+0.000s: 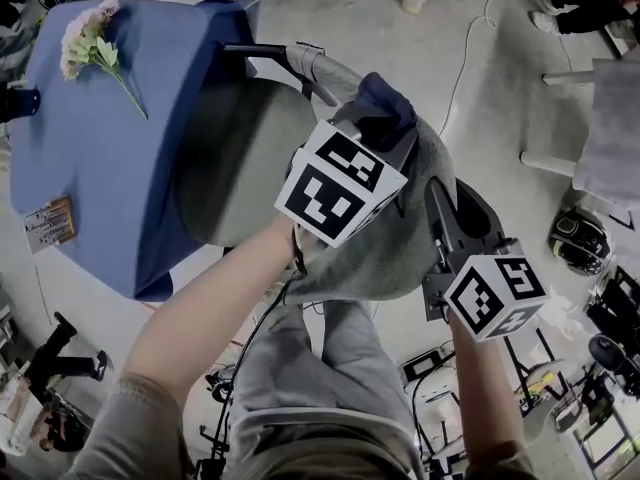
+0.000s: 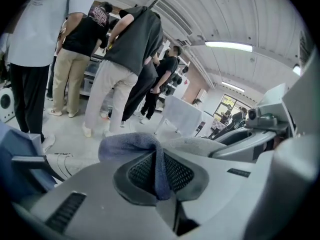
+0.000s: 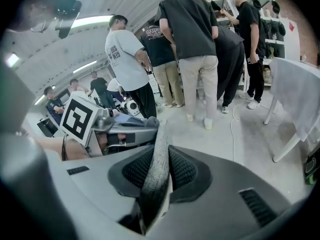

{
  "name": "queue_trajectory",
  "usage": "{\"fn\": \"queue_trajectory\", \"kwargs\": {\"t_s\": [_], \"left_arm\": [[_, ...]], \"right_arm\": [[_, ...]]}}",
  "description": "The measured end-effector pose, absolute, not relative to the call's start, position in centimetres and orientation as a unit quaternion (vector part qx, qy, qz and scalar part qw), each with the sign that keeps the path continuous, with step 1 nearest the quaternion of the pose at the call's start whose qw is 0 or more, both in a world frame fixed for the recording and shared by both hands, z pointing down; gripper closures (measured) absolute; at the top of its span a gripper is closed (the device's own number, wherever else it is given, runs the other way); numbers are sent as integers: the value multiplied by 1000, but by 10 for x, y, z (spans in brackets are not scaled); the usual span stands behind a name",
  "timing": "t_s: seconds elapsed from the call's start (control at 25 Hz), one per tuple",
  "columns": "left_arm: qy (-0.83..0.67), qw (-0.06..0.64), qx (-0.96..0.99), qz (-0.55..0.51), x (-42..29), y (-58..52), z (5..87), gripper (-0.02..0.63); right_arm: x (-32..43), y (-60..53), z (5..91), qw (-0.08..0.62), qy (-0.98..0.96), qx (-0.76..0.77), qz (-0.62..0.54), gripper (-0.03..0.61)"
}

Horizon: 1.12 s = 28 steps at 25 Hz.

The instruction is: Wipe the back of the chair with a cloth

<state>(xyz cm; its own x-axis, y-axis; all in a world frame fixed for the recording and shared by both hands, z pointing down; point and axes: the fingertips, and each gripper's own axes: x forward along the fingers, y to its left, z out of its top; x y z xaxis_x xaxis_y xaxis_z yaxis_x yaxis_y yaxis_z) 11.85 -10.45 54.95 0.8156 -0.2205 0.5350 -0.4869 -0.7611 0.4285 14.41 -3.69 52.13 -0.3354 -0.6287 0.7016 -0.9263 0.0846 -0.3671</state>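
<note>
The chair's grey padded back runs from the head view's middle toward the lower right, its grey seat to the left. My left gripper is at the back's top edge, shut on a dark blue cloth. In the left gripper view the cloth bulges out of the left gripper, with the chair back just beyond. My right gripper sits on the back's right side. In its own view the right gripper is shut on the back's grey edge.
A blue-covered table stands against the chair's left side, bearing pink flowers and a small card. Several people stand beyond the chair. A white chair is at the right; cables and gear lie on the floor.
</note>
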Motion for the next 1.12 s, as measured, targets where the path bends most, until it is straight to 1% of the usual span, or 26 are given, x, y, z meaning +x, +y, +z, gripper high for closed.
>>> {"fn": "queue_trajectory", "kwargs": {"t_s": [0.24, 0.4, 0.52, 0.76, 0.92, 1.12], "left_arm": [[-163, 285, 918, 224, 133, -51, 537, 575], [-123, 312, 915, 223, 132, -2, 539, 575], [-98, 302, 918, 239, 128, 34, 533, 575], [-42, 317, 913, 252, 105, 96, 523, 575], [-32, 346, 904, 248, 90, 114, 529, 575], [-65, 329, 904, 267, 98, 84, 544, 574]], "right_arm": [[146, -38, 521, 181, -710, 549, 403, 508], [146, -38, 522, 175, -712, 547, 404, 508], [147, -38, 522, 182, -711, 548, 401, 508], [145, -38, 523, 198, -711, 549, 392, 506], [145, -38, 523, 200, -710, 549, 392, 506], [145, -38, 522, 201, -709, 552, 390, 505]]}}
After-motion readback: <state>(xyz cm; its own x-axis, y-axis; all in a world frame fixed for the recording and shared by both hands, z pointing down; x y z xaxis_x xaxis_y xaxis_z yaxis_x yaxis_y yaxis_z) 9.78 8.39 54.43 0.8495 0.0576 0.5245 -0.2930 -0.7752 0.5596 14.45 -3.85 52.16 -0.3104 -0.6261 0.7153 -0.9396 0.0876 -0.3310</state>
